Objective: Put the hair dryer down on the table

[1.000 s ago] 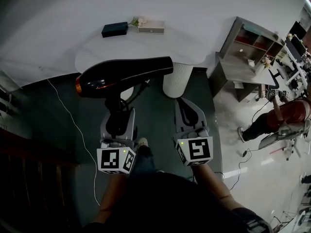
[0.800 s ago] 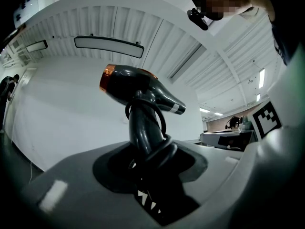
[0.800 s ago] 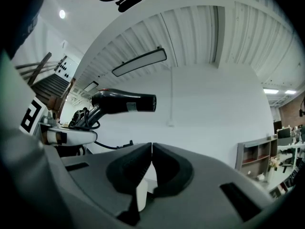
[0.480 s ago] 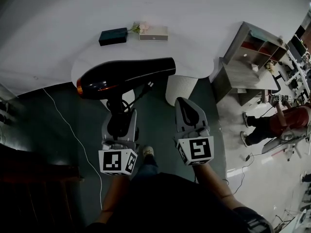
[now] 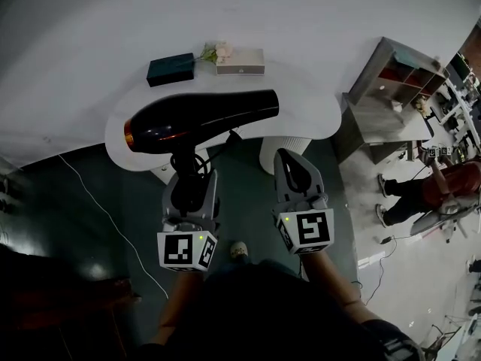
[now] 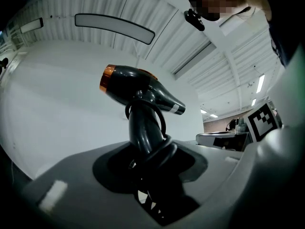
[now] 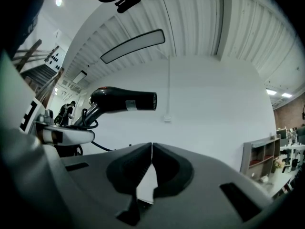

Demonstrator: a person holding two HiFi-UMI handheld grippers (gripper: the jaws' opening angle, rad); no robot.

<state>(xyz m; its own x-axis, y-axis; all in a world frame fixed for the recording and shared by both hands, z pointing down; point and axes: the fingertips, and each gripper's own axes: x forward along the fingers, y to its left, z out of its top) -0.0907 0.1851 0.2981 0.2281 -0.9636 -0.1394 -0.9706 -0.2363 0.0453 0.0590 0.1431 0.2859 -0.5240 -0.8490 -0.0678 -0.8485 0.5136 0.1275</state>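
Left gripper [image 5: 188, 192] clamps dryer [image 5: 199, 117] by handle, cord looped at jaws. Barrel level, held in air, seemingly over near edge of table [image 5: 308, 107], not yet down (handle grip leaves body free for lowering). Right gripper [image 5: 294, 173] closed, empty, idle alongside.

Head cam looked steeply down at the table [image 5: 308, 115]. Two ride-along cams faced level along their jaws, close in; all three shared the hair dryer [image 5: 199, 119].

Bare table [image 5: 314, 115] front (boxes [image 5: 170, 69] seemingly rearward)
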